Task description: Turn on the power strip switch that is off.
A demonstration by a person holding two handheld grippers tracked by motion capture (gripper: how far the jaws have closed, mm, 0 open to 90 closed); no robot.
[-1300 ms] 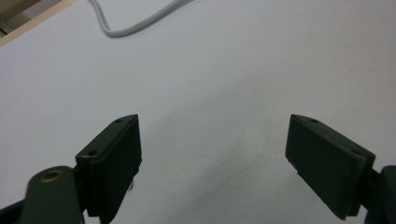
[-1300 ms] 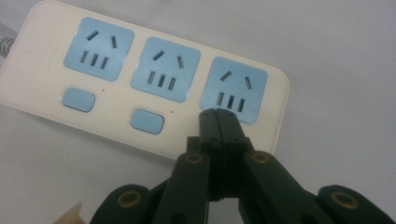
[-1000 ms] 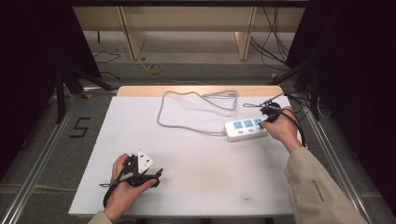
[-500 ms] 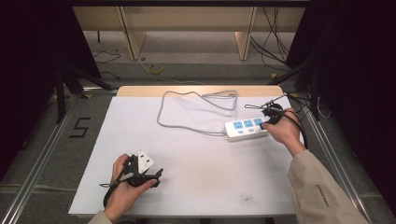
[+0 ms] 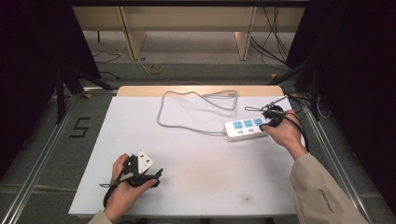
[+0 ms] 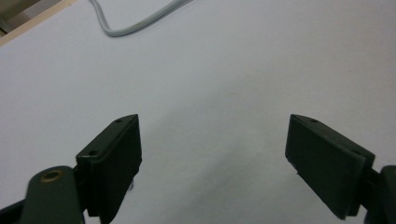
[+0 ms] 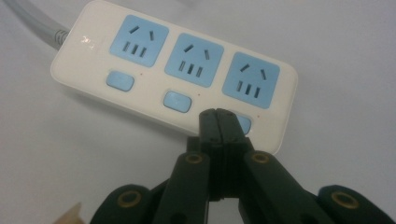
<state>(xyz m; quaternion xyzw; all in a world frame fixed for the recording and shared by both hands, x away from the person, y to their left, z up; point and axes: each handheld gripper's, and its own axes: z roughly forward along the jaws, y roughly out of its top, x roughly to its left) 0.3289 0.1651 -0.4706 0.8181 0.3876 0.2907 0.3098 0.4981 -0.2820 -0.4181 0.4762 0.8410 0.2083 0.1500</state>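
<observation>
A white power strip (image 5: 246,129) (image 7: 177,70) with three blue sockets and three blue switches lies at the table's right side, its grey cord (image 5: 196,112) looping toward the far edge. My right gripper (image 5: 271,120) (image 7: 218,116) is shut with nothing between its pads, and its tips sit over the switch nearest the strip's free end (image 7: 243,123). Whether they touch it I cannot tell. My left gripper (image 5: 148,173) (image 6: 215,154) rests near the front left of the table, jaws wide open over bare white surface, nothing between them.
The white table top (image 5: 196,186) has a wooden strip (image 5: 140,90) along its far edge. A bend of the grey cord (image 6: 135,23) lies ahead of the left gripper. Dark stands and cables (image 5: 308,84) crowd the floor at the right.
The right hand has shifted slightly at the strip's right end. The left hand has stayed still.
</observation>
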